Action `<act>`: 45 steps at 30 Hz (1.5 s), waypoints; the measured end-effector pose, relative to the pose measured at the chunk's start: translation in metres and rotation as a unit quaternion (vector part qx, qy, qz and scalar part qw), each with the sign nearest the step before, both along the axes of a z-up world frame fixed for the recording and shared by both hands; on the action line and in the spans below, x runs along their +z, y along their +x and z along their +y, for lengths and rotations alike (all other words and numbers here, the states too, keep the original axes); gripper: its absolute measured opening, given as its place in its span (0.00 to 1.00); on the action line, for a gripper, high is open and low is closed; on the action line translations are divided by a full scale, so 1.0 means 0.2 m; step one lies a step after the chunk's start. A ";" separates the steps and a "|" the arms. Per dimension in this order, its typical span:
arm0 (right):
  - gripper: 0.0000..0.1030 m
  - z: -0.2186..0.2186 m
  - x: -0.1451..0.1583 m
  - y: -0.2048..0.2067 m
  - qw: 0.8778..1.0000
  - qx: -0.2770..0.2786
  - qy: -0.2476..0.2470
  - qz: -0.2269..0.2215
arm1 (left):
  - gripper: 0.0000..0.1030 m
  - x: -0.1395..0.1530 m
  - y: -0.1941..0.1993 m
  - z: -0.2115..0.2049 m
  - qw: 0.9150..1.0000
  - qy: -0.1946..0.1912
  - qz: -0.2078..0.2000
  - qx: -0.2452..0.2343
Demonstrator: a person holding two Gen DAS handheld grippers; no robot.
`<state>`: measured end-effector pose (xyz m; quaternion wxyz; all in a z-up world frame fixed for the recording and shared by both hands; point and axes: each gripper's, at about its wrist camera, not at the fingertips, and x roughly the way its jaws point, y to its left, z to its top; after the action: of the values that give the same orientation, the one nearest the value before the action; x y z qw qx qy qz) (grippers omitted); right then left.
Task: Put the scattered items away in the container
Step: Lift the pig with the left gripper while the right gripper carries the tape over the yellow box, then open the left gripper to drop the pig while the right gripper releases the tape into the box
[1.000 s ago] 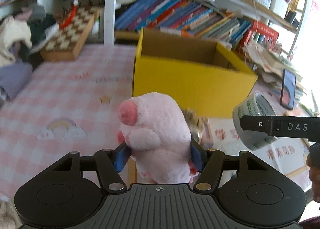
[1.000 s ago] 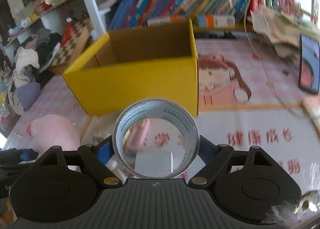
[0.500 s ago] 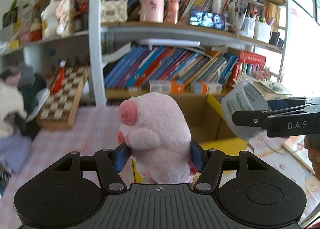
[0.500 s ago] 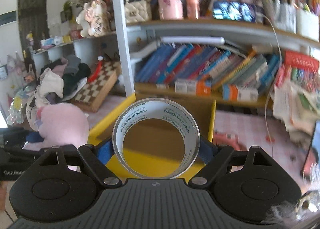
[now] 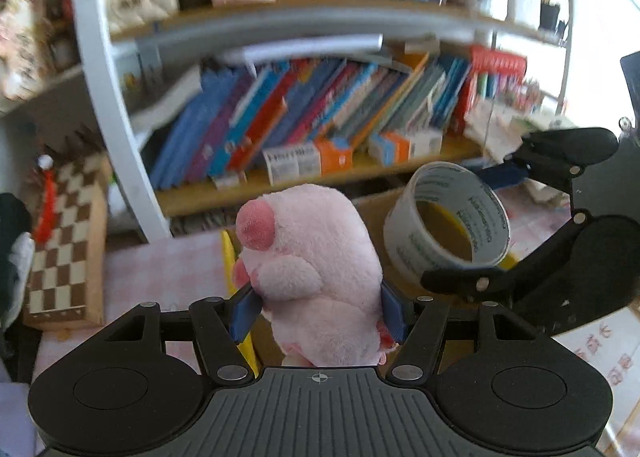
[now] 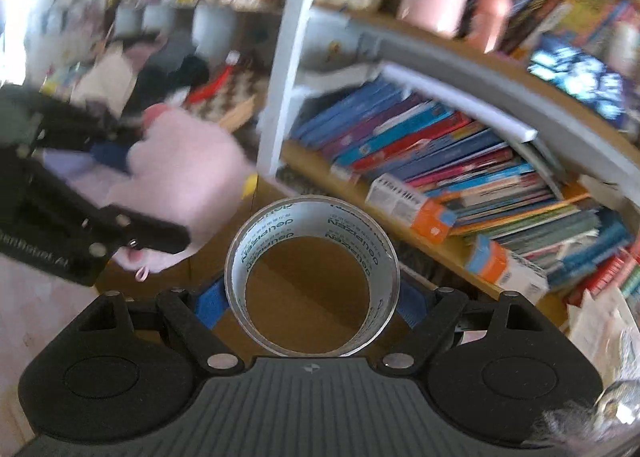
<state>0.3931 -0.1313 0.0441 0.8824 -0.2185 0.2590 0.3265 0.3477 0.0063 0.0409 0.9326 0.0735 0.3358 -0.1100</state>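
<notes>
Bookshelves are filling the blurred background while the left tool is gripping the pink plush and the right tool is clamping the tape roll; both are hanging above the yellow box, its open cavity lying directly beneath

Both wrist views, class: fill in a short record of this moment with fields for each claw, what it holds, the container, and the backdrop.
left claw: shut on the pink plush toy
right claw: shut on the tape roll
container: yellow cardboard box, open, brown inside; mostly hidden behind both items
items in box: none visible
backdrop: bookshelf; chessboard leaning at left
image quality: motion blur
</notes>
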 end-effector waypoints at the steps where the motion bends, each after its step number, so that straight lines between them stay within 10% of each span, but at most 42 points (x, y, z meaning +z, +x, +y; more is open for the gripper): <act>1: 0.81 0.01 -0.03 0.04 1.000 0.009 -0.016 0.005 | 0.61 -0.02 0.04 -0.01 1.000 0.005 0.012 -0.002; 19: 0.81 0.31 -0.45 0.37 0.947 0.154 -0.277 0.049 | 0.63 -0.36 0.50 -0.17 0.977 0.137 0.155 -0.053; 29: 0.83 0.34 -0.50 0.39 0.941 0.166 -0.288 0.062 | 0.74 -0.36 0.54 -0.18 0.976 0.146 0.154 -0.058; 45: 0.90 0.19 -0.24 0.32 0.976 0.112 -0.178 0.046 | 0.83 -0.14 0.39 -0.17 0.989 0.103 0.077 -0.071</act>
<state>0.4569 -0.0940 -0.0035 0.7743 -0.3848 0.3271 0.3813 0.4252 -0.0270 0.0133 0.8814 0.1844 0.4096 -0.1464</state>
